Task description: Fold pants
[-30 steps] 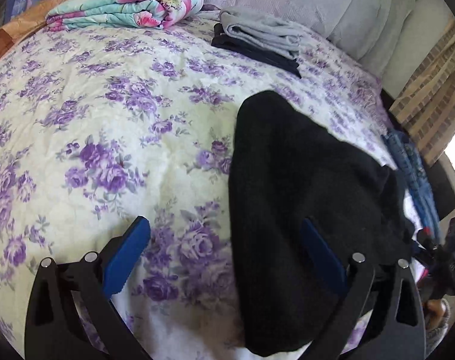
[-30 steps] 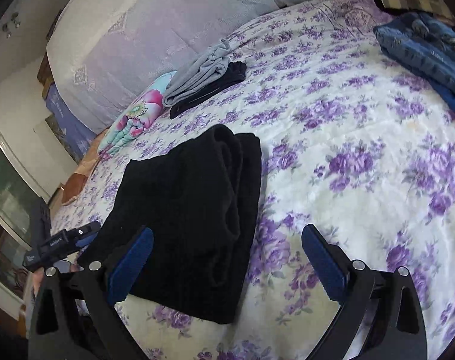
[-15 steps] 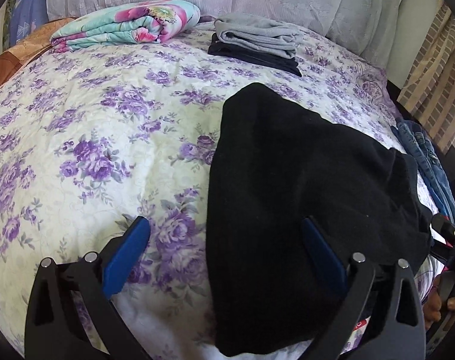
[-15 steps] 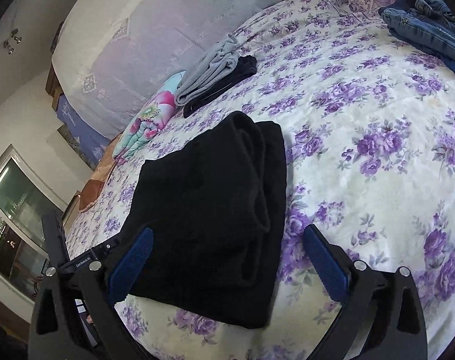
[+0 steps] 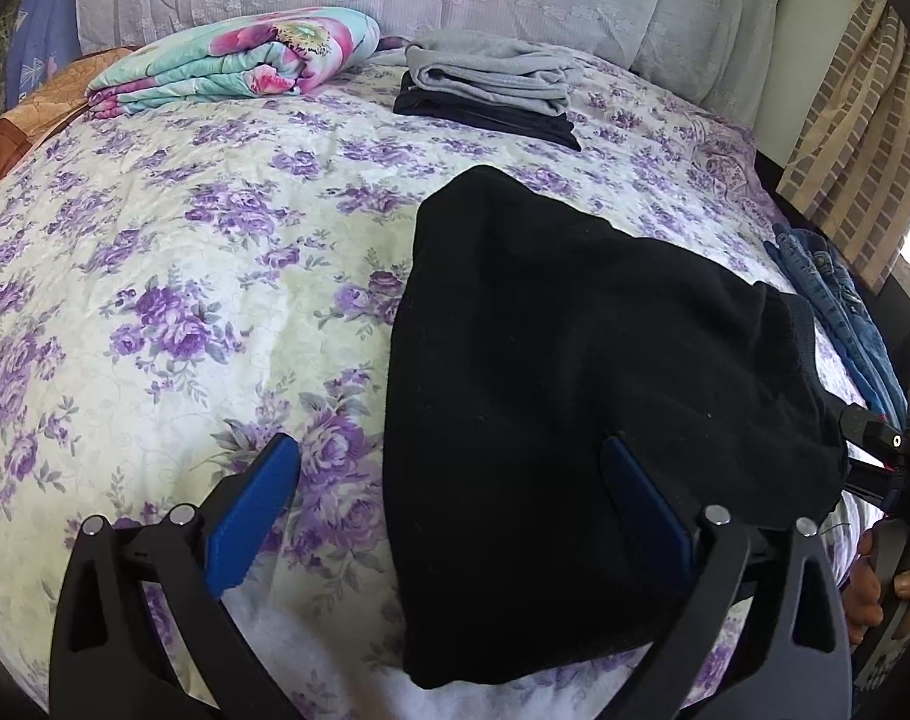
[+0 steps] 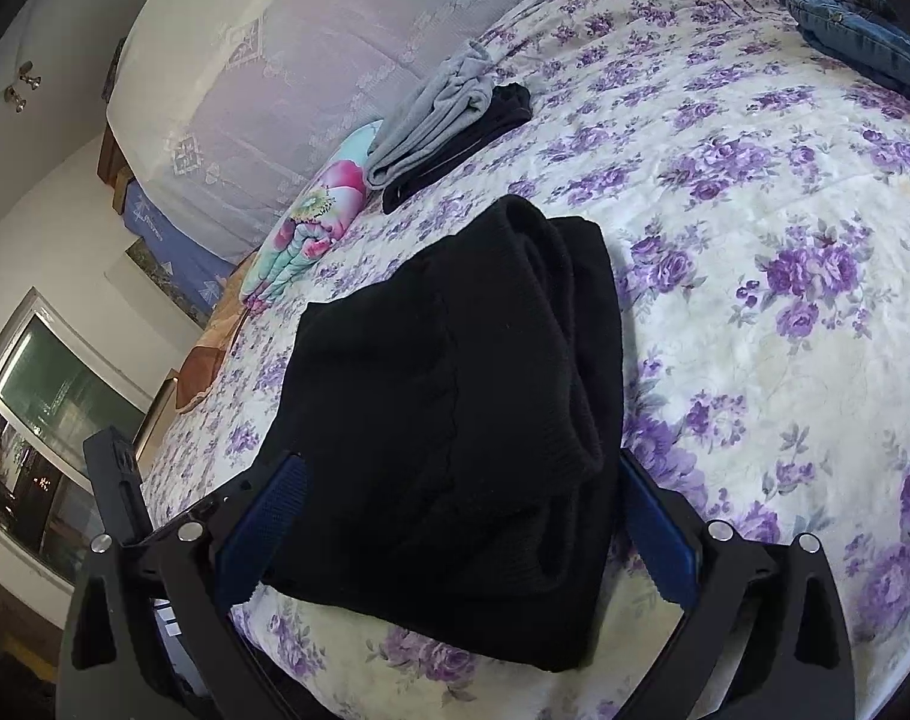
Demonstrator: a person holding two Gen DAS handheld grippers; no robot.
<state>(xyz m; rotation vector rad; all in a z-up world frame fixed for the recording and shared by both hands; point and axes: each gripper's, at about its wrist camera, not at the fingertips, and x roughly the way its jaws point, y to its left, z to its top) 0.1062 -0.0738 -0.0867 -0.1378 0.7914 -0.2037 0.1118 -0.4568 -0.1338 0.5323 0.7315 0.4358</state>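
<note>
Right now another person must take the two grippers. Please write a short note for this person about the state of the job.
Left gripper: open, holds nothing, over the near left part of the black pants.
Right gripper: open, holds nothing, its fingers either side of the pants' near end.
Pants: folded into a compact bundle on the floral bedspread.
Done: folds appear made.
Left: perhaps move it to the stack of grey and black folded clothes; blue jeans lie unfolded at the bed's edge.

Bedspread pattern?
Purple flowers on cream bedspread; clearest in the left wrist view.
</note>
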